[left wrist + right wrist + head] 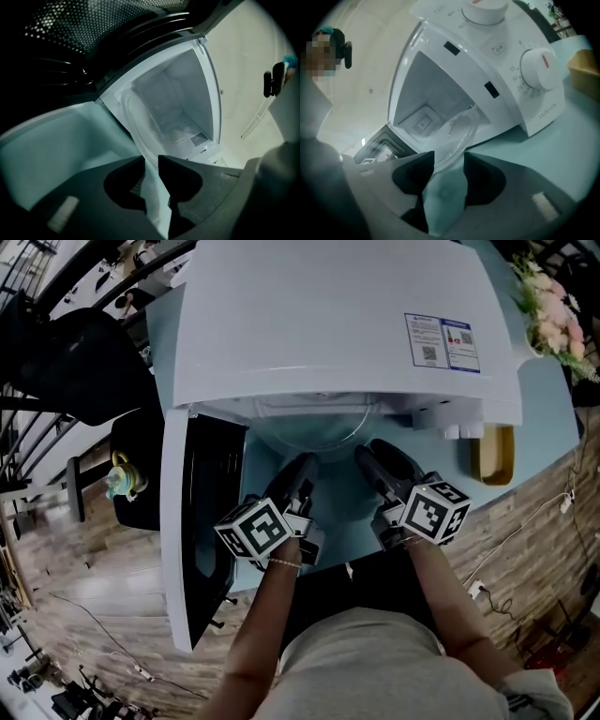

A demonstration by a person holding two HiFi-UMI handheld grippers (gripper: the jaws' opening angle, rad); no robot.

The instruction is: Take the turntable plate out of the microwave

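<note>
Left gripper (150, 161) and right gripper (449, 159) clamp the 6 o'clock rim of the clear round glass turntable plate (314, 427), partly out of the white microwave (328, 324); withdrawal seemingly in hand, needing a level pull clear.

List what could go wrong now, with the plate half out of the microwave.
The clear round glass turntable plate is pinched only at its near rim by the left gripper and right gripper. Smooth glass could slip and drop onto the teal table. Tilting it may knock the opening edge of the white microwave.
</note>
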